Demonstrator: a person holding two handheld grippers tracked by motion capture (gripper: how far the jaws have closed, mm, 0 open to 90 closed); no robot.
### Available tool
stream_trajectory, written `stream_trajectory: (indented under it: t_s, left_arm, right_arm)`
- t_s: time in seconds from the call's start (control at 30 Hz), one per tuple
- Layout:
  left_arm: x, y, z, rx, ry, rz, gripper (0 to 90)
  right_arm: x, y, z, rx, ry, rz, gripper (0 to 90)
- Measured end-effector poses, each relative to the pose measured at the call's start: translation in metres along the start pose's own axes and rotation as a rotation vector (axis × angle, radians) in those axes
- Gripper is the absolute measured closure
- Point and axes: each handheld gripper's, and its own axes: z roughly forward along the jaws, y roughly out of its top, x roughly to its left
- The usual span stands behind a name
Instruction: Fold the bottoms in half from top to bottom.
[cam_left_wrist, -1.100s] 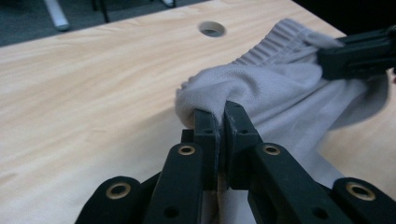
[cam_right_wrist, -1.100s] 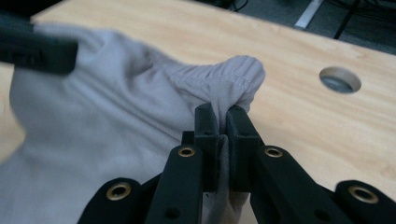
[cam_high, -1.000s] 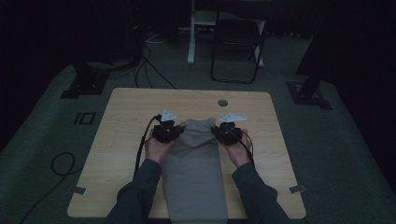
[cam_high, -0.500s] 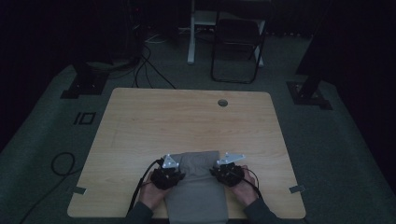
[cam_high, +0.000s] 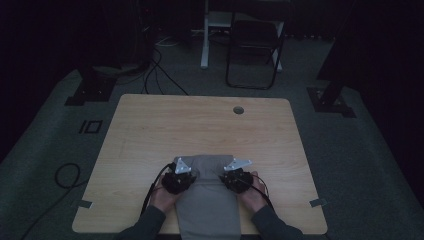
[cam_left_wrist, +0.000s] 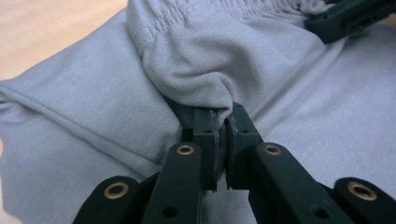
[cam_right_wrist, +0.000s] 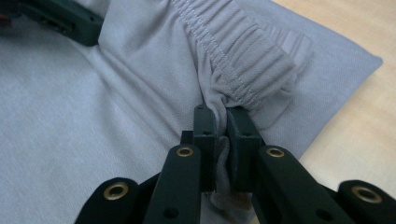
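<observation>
A grey garment (cam_high: 207, 197) with an elastic waistband lies folded on the wooden table (cam_high: 200, 125), near its front edge, its lower part hanging off the front. My left gripper (cam_high: 179, 178) is shut on the waistband's left end (cam_left_wrist: 187, 79). At the waistband's right end (cam_right_wrist: 243, 60) my right gripper (cam_high: 237, 176) is shut on the gathered fabric. In the left gripper view the left gripper (cam_left_wrist: 219, 123) pinches a bunched fold. The right gripper (cam_right_wrist: 222, 119) in its own view has cloth squeezed between its jaws. The waistband edge lies doubled over the garment's lower layer.
A round cable hole (cam_high: 238, 109) sits near the table's far edge. A black folding chair (cam_high: 254, 42) and a white post (cam_high: 205, 35) stand behind the table. Cables (cam_high: 160, 70) lie on the dark floor at the back left, another loop (cam_high: 65, 175) at the left.
Both grippers have pulled the waistband from the table's middle back toward the front edge, folding the garment over itself. In the last half second they moved slightly forward again.
</observation>
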Motion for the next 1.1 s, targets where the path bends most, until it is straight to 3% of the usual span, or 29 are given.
stream_trajectory:
  t_s: [0.03,0.2,0.43,0.67,0.77,0.83,0.9,1.03,1.1]
  left_arm:
    - [0.007,0.005,0.004,0.000,0.006,-0.002,84.7]
    - [0.033,0.024,0.020,0.004,0.028,-0.021,84.6]
    - [0.060,0.047,0.036,0.039,0.076,-0.024,84.6]
    - [0.075,0.064,0.048,0.069,0.159,-0.064,84.5]
    - [0.075,0.069,0.050,0.084,0.170,-0.095,84.5]
    - [0.076,0.070,0.049,0.089,0.159,-0.112,84.5]
    - [0.077,0.071,0.045,0.086,0.154,-0.116,84.8]
    - [0.081,0.082,0.025,0.002,0.127,-0.141,85.4]
    - [0.083,0.092,0.011,-0.044,0.119,-0.151,85.4]
  right_arm:
    - [-0.009,0.012,0.010,0.001,-0.024,0.015,84.7]
    - [-0.033,0.035,0.031,-0.005,-0.064,0.062,84.7]
    - [-0.052,0.058,0.050,-0.002,-0.085,0.124,84.5]
    - [-0.066,0.077,0.066,-0.002,-0.088,0.190,84.2]
    - [-0.071,0.082,0.071,-0.007,-0.104,0.216,84.3]
    - [-0.073,0.084,0.072,-0.004,-0.100,0.238,84.8]
    - [-0.074,0.085,0.070,-0.009,-0.107,0.227,84.9]
    - [-0.078,0.092,0.050,-0.095,-0.104,0.254,85.1]
    - [-0.080,0.102,0.034,-0.152,-0.112,0.243,85.1]
